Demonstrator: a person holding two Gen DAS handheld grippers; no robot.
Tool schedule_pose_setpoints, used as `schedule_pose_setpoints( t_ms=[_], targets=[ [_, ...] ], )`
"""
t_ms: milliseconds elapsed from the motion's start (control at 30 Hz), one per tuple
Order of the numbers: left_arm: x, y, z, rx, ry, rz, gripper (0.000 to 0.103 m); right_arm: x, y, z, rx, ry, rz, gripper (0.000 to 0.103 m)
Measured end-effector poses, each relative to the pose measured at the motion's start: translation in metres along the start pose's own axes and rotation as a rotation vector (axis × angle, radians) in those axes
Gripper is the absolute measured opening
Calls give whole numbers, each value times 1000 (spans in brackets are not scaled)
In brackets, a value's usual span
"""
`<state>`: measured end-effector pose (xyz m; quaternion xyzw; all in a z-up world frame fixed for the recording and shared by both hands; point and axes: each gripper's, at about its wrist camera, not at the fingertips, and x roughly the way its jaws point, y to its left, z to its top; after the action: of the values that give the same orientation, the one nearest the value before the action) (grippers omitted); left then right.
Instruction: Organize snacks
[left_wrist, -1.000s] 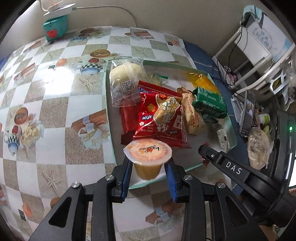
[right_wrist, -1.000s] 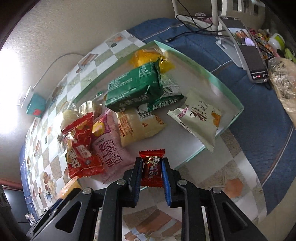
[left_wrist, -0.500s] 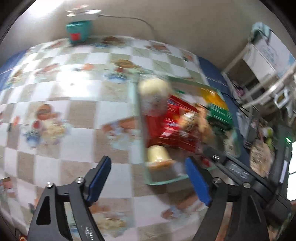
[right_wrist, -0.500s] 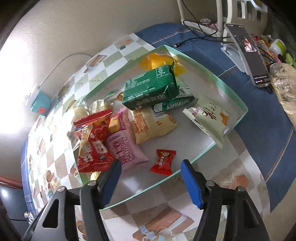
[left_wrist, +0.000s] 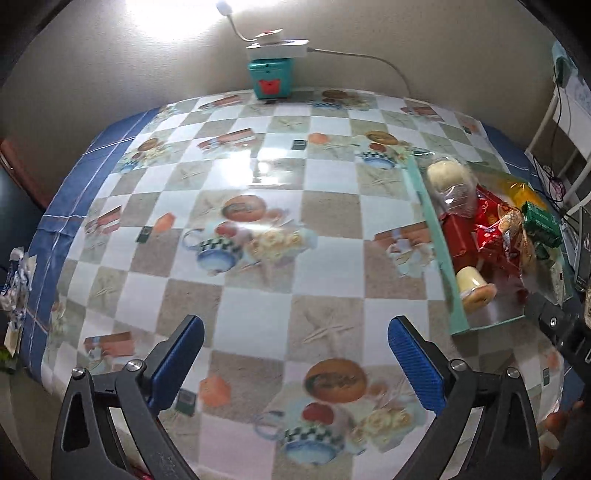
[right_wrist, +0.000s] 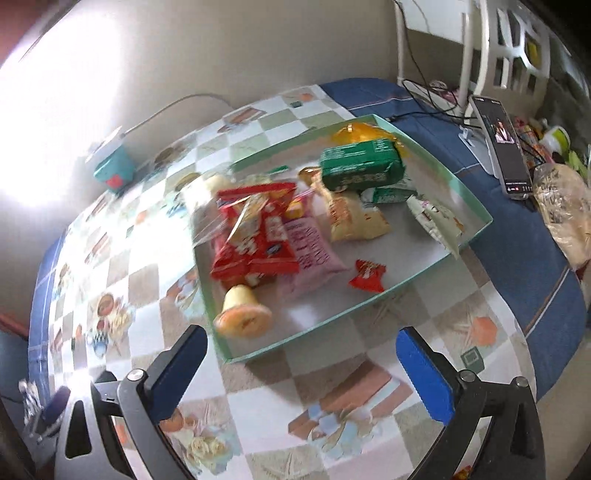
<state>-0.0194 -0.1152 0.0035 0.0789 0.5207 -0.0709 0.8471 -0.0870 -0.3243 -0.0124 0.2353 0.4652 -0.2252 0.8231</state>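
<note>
Snacks lie heaped in the mint-green tray (right_wrist: 476, 212) on the checked worktop (left_wrist: 258, 295): a jelly cup (right_wrist: 242, 314) tipped on its side at the near corner, a small red candy (right_wrist: 366, 275) near the front rim, and red, pink and green packets behind. Both tools have just been opening and now stand wide with nothing between the jaws. The right gripper (right_wrist: 301, 363) hangs just short of the tray's front edge, facing it, so it is nearer; the left gripper (left_wrist: 295, 350) points at bare cloth, with the tray off to its right.
</note>
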Motion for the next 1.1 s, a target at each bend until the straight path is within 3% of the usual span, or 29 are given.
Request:
schedule_pose_setpoints(
  t_ms=[333, 1100],
  targets=[
    [-11, 7, -8, -8, -16, 30, 100, -12, 10, -23, -63, 2, -4, 103],
    [-1, 13, -6, -50, 42, 43, 100, -6, 15, -24, -98, 22, -20, 103]
  ],
)
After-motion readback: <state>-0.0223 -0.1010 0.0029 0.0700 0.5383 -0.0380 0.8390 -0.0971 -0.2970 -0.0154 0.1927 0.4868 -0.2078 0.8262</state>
